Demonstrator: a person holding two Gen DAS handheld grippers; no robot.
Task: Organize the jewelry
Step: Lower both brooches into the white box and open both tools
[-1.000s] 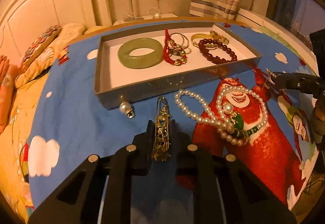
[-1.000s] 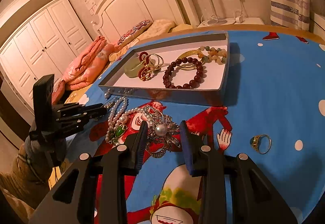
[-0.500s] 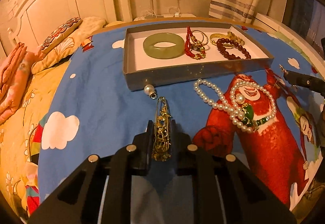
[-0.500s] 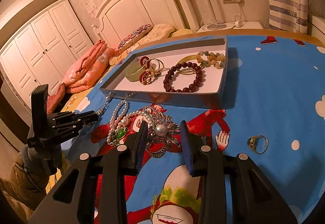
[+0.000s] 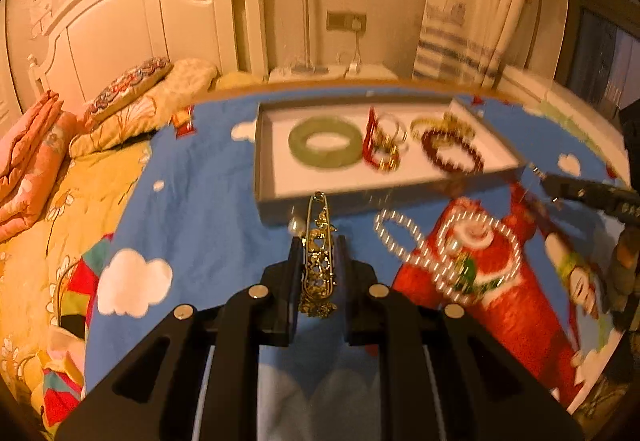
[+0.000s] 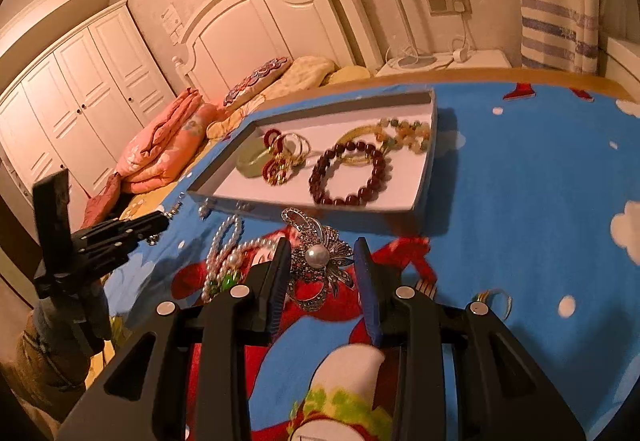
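Note:
My left gripper (image 5: pixel 318 245) is shut on a gold filigree pin brooch (image 5: pixel 319 261) and holds it above the blue bedspread, short of the grey tray (image 5: pixel 264 161). The tray holds a jade bangle (image 5: pixel 324 140), red and gold bangles (image 5: pixel 382 145) and a dark red bead bracelet (image 5: pixel 454 155). My right gripper (image 6: pixel 322 259) holds a silver flower brooch with a pearl (image 6: pixel 318 257) between its fingers, in front of the tray (image 6: pixel 424 181). A pearl necklace with a green pendant (image 6: pixel 224 261) lies on the bedspread to its left.
A gold ring (image 6: pixel 492 299) lies on the bedspread at the right. A small pearl pendant (image 5: pixel 295 227) lies by the tray's near wall. Pillows (image 5: pixel 132 85), folded pink quilts (image 6: pixel 160 149) and the headboard stand behind. The left gripper also shows in the right wrist view (image 6: pixel 160 223).
My left gripper has risen and pulled back from the tray with the gold brooch in it; the view is blurred. My right gripper has lifted the silver brooch closer to the tray.

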